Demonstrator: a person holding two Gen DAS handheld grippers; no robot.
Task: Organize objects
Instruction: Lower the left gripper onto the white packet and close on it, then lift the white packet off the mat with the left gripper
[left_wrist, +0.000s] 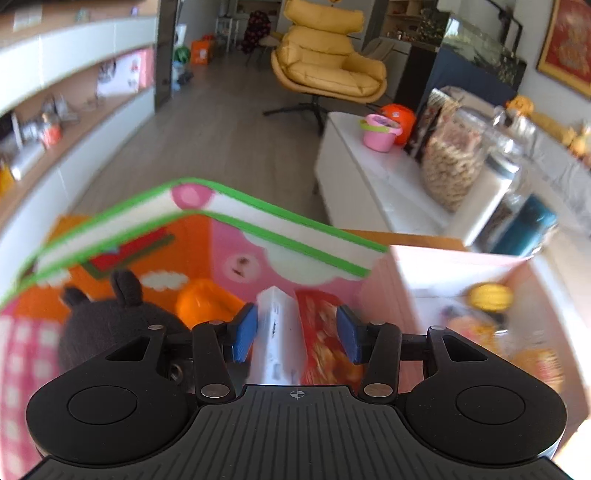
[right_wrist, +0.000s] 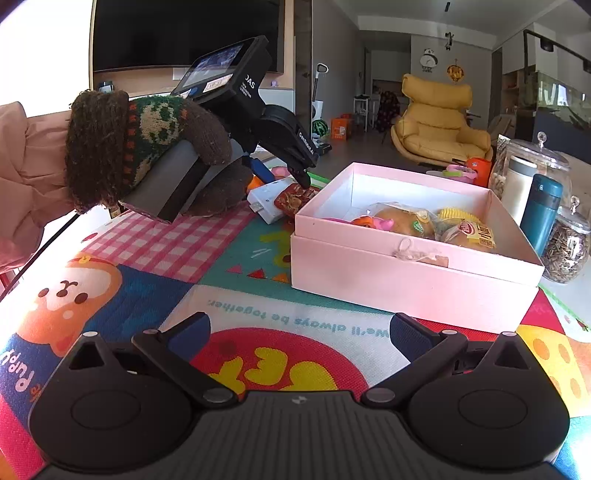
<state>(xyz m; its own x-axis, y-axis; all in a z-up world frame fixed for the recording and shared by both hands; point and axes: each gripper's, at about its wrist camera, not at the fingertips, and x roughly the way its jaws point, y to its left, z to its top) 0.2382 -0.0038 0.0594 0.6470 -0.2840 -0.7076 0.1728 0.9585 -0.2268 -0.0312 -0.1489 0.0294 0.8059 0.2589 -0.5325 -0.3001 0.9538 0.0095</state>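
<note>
- Left gripper (left_wrist: 295, 334): blue pads partly apart, a white box (left_wrist: 275, 332) and a red snack packet (left_wrist: 325, 339) between them. Left pad sits against the box; right pad looks just off the packet, contact unclear through blur.
- White box: flat, glossy, rectangular, w/ small dark print; a port-like slot shows at its near end in the right wrist view (right_wrist: 267, 201).
- Red snack packet (right_wrist: 295, 197): shiny red w/ gold-orange food print, lies right beside the box, touching it.
- Both sit on the play mat (right_wrist: 229, 266), toward its far edge, just beside the far-left corner of the pink box (right_wrist: 406, 280).
- A hand in a brown/green knit glove (right_wrist: 147, 147) holds the left gripper, which is tilted down at the pair.
- Pink box: open, white inside, string tag on the near wall; holds wrapped buns, a yellow cupcake-like item, a pink/orange toy.
- Mat: colourful cartoon print, pink check patch, green-trimmed edge curled up beyond the gripper.
- A dark plush toy (left_wrist: 107, 317) sits on the mat to the gripper's left.
- Right gripper (right_wrist: 299, 332): fingers spread wide, nothing between, over the mat's near edge in front of the pink box.
- Past the box's right side: teal flask (right_wrist: 543, 214), glass jars.
</note>
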